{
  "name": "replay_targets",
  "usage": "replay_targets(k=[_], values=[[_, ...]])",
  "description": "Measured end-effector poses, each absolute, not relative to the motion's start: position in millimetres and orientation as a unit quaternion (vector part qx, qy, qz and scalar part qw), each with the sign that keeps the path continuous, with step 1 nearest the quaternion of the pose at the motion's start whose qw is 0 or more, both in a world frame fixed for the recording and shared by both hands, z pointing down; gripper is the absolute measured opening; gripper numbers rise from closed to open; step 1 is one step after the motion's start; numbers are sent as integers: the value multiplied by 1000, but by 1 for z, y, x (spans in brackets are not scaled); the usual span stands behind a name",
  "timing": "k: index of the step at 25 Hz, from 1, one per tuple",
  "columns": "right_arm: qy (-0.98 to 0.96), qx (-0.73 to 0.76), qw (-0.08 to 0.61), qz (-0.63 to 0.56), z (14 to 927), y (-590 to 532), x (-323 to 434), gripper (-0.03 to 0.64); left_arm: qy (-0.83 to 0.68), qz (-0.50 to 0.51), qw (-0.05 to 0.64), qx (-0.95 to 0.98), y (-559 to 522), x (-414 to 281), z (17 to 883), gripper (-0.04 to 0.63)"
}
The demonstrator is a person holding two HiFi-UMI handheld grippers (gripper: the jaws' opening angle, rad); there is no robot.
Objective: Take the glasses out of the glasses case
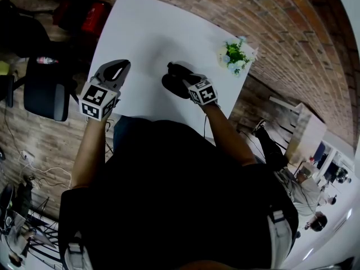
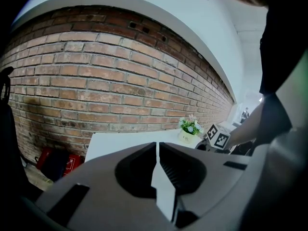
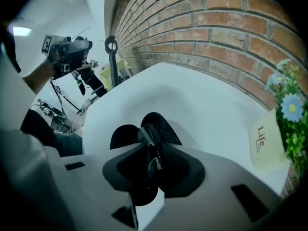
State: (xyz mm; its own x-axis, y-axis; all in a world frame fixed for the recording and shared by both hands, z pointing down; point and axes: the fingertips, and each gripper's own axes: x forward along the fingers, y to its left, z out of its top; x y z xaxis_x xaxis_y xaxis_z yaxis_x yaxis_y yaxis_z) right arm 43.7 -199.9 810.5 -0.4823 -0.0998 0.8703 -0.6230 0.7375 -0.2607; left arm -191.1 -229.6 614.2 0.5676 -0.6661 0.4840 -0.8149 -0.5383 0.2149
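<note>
The glasses (image 3: 150,133) sit in the open, dark glasses case (image 1: 171,83) on the white table (image 1: 146,32), near the centre of the head view. The right gripper (image 1: 174,70) points down at the case, its jaws parted around the glasses without pressing on them. At mid-left, the left gripper (image 1: 120,66) hovers with its jaws clenched on nothing. A potted plant (image 1: 235,55) stands at the table's upper right corner.

You are working over a plain white desk (image 1: 152,32) against a red-brown brick wall (image 2: 120,81) with pale mortar lines. Your left tongs (image 2: 158,148) and right tongs (image 3: 153,146) are showing grey, both wearing black-and-white square markers. The glasses case (image 1: 170,85) is showing black; the pale yellow pot (image 3: 267,146) is carrying green leaves with blue and white flowers
</note>
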Motion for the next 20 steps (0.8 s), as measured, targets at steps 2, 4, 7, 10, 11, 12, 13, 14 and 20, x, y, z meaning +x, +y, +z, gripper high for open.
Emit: replay_targets(k=[2, 4, 7, 10, 11, 12, 13, 14, 20], values=[[-812, 218, 463, 283, 814, -200, 42, 114, -433, 176, 219, 857, -229, -194, 618, 26], [-812, 215, 465, 280, 818, -201, 41, 115, -434, 176, 220, 856, -229, -196, 620, 26], [-811, 209, 473, 272, 822, -200, 41, 116, -433, 174, 223, 856, -229, -196, 623, 26], [-811, 205, 481, 262, 824, -199, 40, 116, -433, 174, 230, 854, -226, -198, 627, 26], [-812, 203, 481, 261, 826, -199, 39, 115, -434, 173, 230, 854, -226, -199, 628, 26], [-812, 202, 482, 260, 827, -199, 39, 115, -435, 172, 230, 854, -225, -200, 628, 26], [-812, 200, 483, 260, 829, -198, 38, 115, -435, 172, 230, 853, -225, -200, 629, 26], [-812, 199, 483, 260, 830, -198, 38, 115, -435, 172, 232, 853, -225, -201, 630, 26], [-812, 195, 487, 257, 835, -199, 37, 115, -437, 174, 241, 849, -222, -204, 635, 26]])
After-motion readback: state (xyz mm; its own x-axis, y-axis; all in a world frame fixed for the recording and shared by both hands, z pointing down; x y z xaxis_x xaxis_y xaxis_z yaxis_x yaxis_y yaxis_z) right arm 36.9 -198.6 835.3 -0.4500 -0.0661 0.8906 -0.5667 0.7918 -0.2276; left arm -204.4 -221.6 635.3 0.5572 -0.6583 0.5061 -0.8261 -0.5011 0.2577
